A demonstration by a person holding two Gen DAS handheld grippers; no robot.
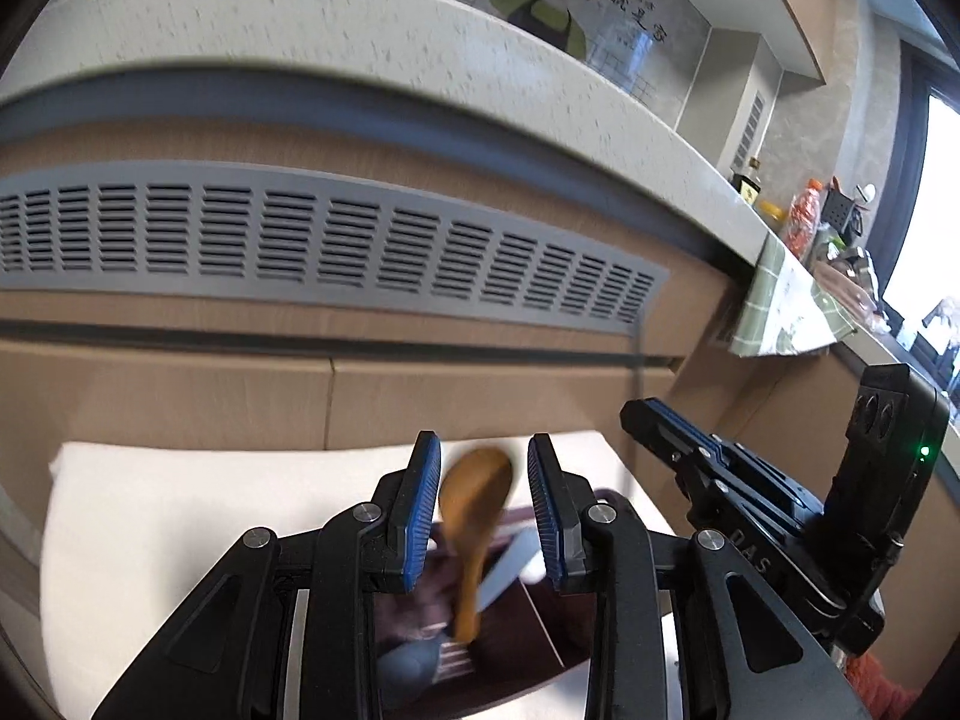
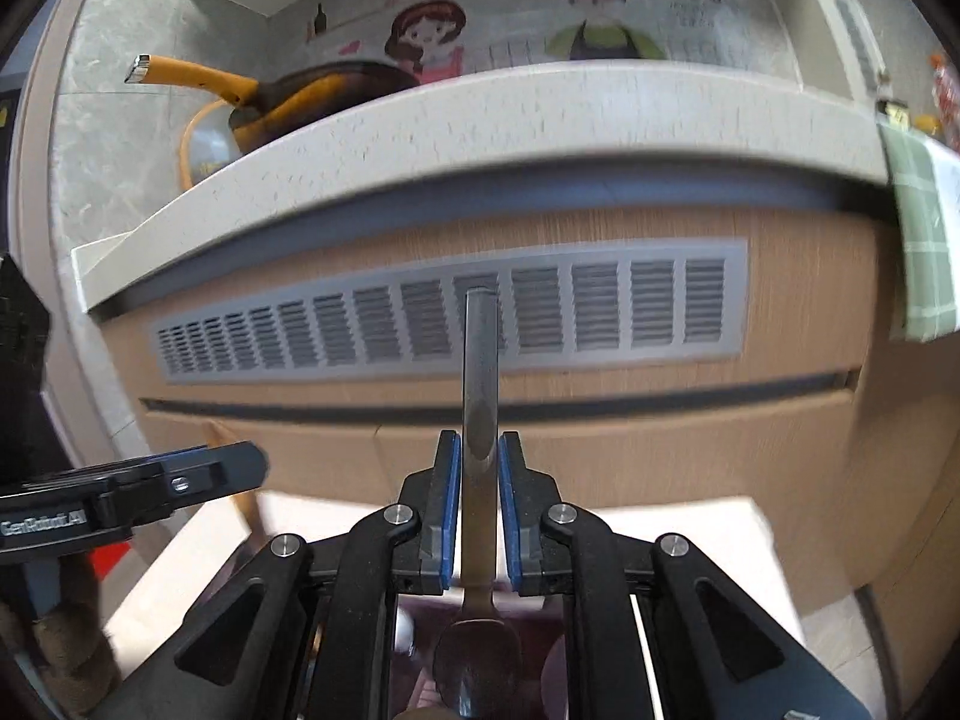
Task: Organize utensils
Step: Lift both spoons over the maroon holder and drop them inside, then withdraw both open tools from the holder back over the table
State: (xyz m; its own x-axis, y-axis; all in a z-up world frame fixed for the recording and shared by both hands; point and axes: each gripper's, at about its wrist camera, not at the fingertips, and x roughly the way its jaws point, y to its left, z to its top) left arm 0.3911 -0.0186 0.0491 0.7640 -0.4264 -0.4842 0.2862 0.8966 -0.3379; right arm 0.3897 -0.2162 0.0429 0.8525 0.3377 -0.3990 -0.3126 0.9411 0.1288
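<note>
**Two spoons in the air, and neither grip looks beyond doubt**

Kitchen cabinets fill the far side of both views: a speckled pale countertop (image 1: 336,18), a grey slotted vent (image 1: 336,246) in the wood-toned cabinet front below it, and a cartoon wall mural behind. Near the grippers lies a white surface (image 1: 180,516) with a dark mat or tray (image 2: 540,630) on it, blurred in both views.

The right gripper (image 2: 479,504) clamps a metal spoon (image 2: 480,396) by its handle. The handle sticks out far beyond the blue pads toward the vent, and the bowl hangs near the camera, over the dark mat. The pads sit tight to the flat handle with little contact area, so the smooth steel could slide or swing between them if the hand jerks.

The left gripper (image 1: 485,504) has a wooden spoon (image 1: 474,516) between its jaws, bowl far, handle running back under the fingers. A gap shows on each side of the bowl, so I cannot tell whether the pads press it further back or it simply lies below them. A white utensil (image 1: 510,564) and a grey one (image 1: 414,660) lie close beside it, near the camera.

Risks, as I judge them:
- the metal spoon slipping and clattering onto the mat
- the wooden spoon dropping, or dragging its neighbours along
- the two grippers, side by side, knocking each other
- motion blur hinting at speed, which worsens all three
</note>
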